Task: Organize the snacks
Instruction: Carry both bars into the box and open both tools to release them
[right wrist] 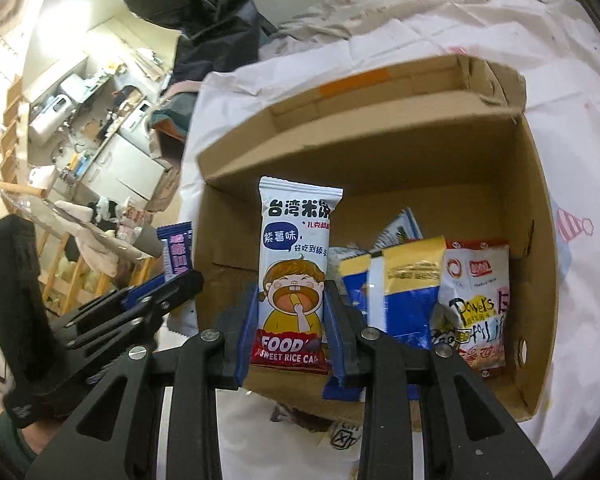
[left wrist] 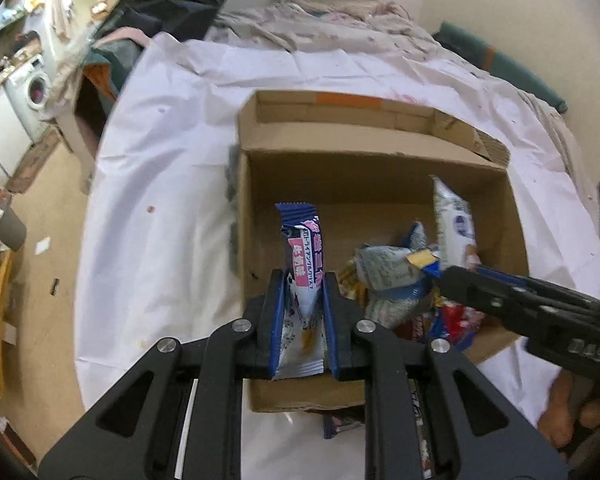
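Observation:
A brown cardboard box point(left wrist: 384, 148) point(right wrist: 536, 264) lies open on a white sheet. My left gripper point(left wrist: 301, 280) is shut on a purple and white snack bar point(left wrist: 302, 256), held upright over the box's left part. My right gripper point(right wrist: 292, 286) is shut on a white rice cake packet point(right wrist: 294, 264) with a cartoon child, held upright in front of the box. In the left wrist view the right gripper point(left wrist: 454, 274) comes in from the right with that packet point(left wrist: 454, 220). In the right wrist view the left gripper point(right wrist: 180, 280) shows at left with the purple bar point(right wrist: 176, 252). Several snack bags point(right wrist: 412, 288) point(left wrist: 392, 280) lie in the box.
The white sheet point(left wrist: 160, 184) covers a bed with rumpled bedding point(left wrist: 320, 28) behind the box. A dark jacket point(right wrist: 204, 12) hangs at the back. At left are a floor point(left wrist: 40, 208), a washing machine point(left wrist: 32, 88) and cluttered shelves point(right wrist: 80, 120). A bare foot point(left wrist: 560, 404) shows low right.

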Demonstrator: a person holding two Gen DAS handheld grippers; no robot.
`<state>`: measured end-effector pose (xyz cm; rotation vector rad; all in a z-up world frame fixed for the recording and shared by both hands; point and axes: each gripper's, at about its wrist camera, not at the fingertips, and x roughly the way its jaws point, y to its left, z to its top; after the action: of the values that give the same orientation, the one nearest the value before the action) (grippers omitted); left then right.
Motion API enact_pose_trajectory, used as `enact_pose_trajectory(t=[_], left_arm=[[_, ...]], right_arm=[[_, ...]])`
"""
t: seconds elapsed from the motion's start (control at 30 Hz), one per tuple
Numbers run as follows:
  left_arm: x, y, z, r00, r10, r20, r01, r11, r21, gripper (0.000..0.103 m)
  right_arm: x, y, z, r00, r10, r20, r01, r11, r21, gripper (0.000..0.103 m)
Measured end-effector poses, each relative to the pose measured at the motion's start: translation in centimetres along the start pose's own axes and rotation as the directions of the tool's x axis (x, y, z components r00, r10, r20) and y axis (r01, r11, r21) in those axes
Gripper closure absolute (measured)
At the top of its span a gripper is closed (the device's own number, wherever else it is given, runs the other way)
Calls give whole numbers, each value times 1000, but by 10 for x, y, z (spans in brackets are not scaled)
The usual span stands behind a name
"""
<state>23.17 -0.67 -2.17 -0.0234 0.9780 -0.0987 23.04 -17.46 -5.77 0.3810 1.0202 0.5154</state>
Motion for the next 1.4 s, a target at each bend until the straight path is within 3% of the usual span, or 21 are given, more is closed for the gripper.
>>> enact_pose_trajectory(t=[0.43,0.57,0.63,0.7,0.77,0.83,1.4], left_arm=[[6,4,1,1000,-12,-1,12,999,-39,87],[2,-2,0,1000,-18,10,19,1000,-10,87],[1,-4,-1,1000,-25,12,25,1000,-2,86],[-1,-7,-2,1000,-23,15,22,1000,14,75],[-4,-9,-3,999,-17,29,17,1000,22,35],[-7,-10,-4,999,-4,47,3,1000,23,13],[-12,-4,-7,997,32,63,-34,999,25,10]], right_arm=[[11,-10,8,1000,23,-19,-22,998,50,68],[8,-12,11,999,37,-3,-36,997,65,67],[5,-13,11,999,43,6,-43,996,73,56],[0,-15,10,998,52,27,-54,995,83,40],[-3,-15,11,998,52,39,-55,995,81,39],[-5,-15,11,998,44,44,-47,996,78,38],[-8,-16,9,999,25,32,-28,996,82,38]])
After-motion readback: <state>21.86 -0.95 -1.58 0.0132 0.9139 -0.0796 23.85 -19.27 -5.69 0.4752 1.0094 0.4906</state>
